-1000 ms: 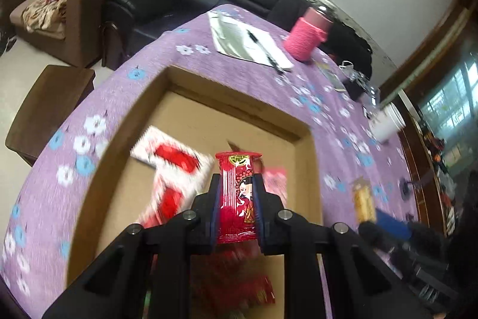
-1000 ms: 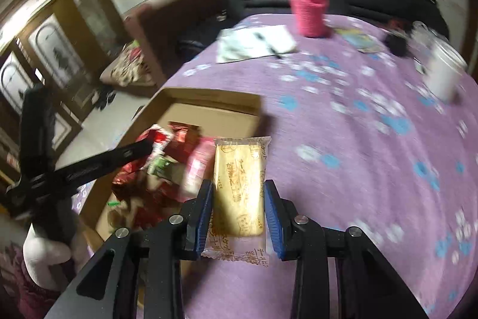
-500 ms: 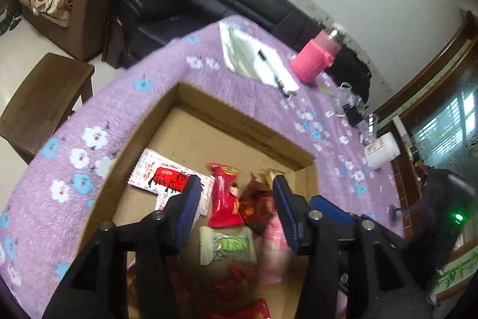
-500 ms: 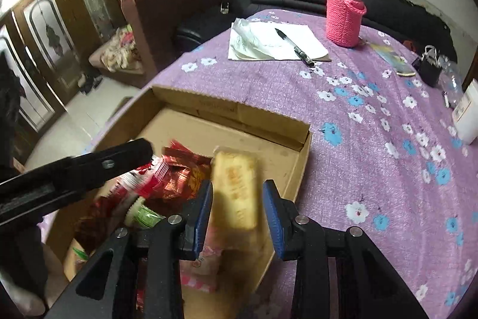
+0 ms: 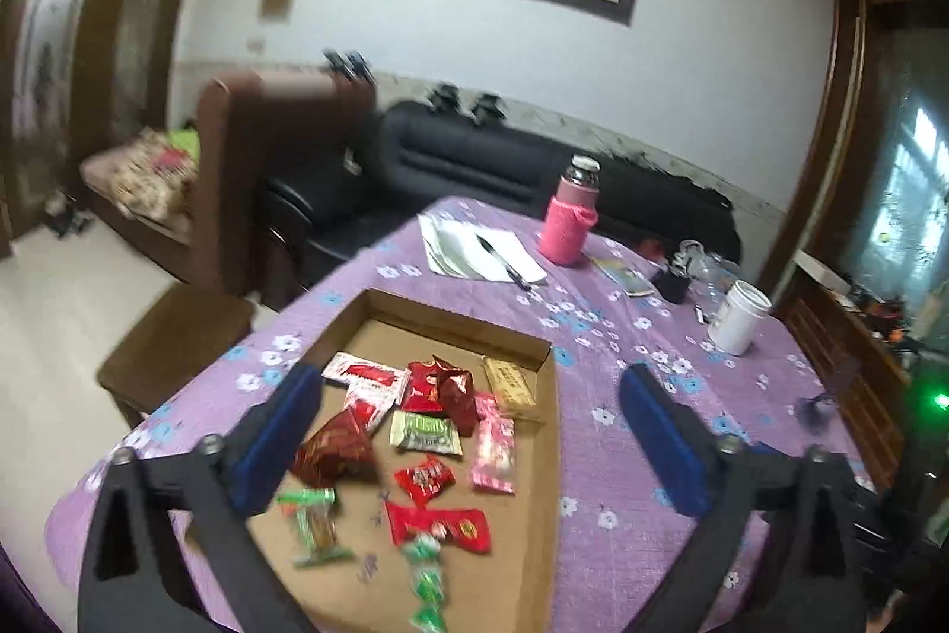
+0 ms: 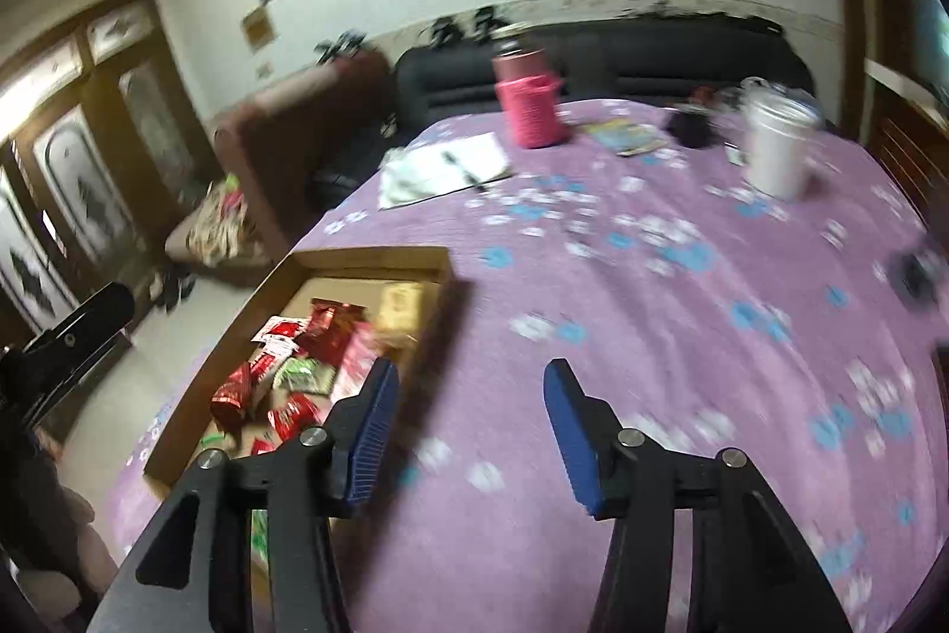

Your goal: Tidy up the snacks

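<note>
A shallow cardboard box [image 5: 451,321] lies on the purple flowered tablecloth and holds several snack packets. Among them are a red packet [image 5: 422,387], a yellow biscuit pack [image 5: 511,385], a green packet [image 5: 424,432] and a pink packet [image 5: 493,446]. My left gripper [image 5: 468,398] is open wide and empty, raised above the box. My right gripper [image 6: 468,398] is open and empty above the cloth, just right of the box [image 6: 379,256]. The snacks [image 6: 296,366] show to its left, blurred.
On the table's far side stand a pink sleeved bottle [image 5: 568,223], papers with a pen [image 5: 480,253], a white cup [image 5: 738,315] and small dark items [image 5: 673,283]. A brown stool [image 5: 178,336], armchair and black sofa stand beyond the table's left and far edges.
Both grippers let go of their snacks into the box, the red packet from the left and the yellow biscuit pack from the right. Both then opened wide and pulled up and back.
</note>
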Demonstrator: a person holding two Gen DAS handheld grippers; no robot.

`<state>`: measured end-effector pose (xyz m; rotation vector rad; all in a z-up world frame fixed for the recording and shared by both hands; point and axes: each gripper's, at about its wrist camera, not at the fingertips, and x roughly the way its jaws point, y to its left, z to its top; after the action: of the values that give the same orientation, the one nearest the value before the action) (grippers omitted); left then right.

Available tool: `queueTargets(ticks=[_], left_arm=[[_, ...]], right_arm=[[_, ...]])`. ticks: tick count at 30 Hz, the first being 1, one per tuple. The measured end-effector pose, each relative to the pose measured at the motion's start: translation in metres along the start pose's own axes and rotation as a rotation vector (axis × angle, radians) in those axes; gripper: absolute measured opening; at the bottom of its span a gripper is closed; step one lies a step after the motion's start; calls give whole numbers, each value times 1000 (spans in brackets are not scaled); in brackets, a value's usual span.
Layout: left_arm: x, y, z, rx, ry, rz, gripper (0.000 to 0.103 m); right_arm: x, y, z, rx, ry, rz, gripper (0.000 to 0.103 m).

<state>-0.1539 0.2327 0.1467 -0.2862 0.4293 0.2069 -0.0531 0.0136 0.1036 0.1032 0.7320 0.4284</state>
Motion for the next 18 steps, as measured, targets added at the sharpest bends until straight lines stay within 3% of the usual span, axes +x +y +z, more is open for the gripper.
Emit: queueTargets(ticks=[3,7,10,13,18], left_arm=[[-21,-22,-14,45,-62,39,103],[-48,-64,-30,194,-181,165,103],[-64,-79,-40,229,-237,183,103],[-71,-89,-47,239,-229,189,103],[-66,-97,-59,268,-125,187,103]], right_arm=[[-23,-23,-18,45,-32,-28,58],[-45,-48,-43,102,-40,-38,58],[-59,-58,-54,103,-59,-66,58],[-70,-57,-61,78,-74,-87,58],[-81,-43,-66,52,-90,-57,63]])
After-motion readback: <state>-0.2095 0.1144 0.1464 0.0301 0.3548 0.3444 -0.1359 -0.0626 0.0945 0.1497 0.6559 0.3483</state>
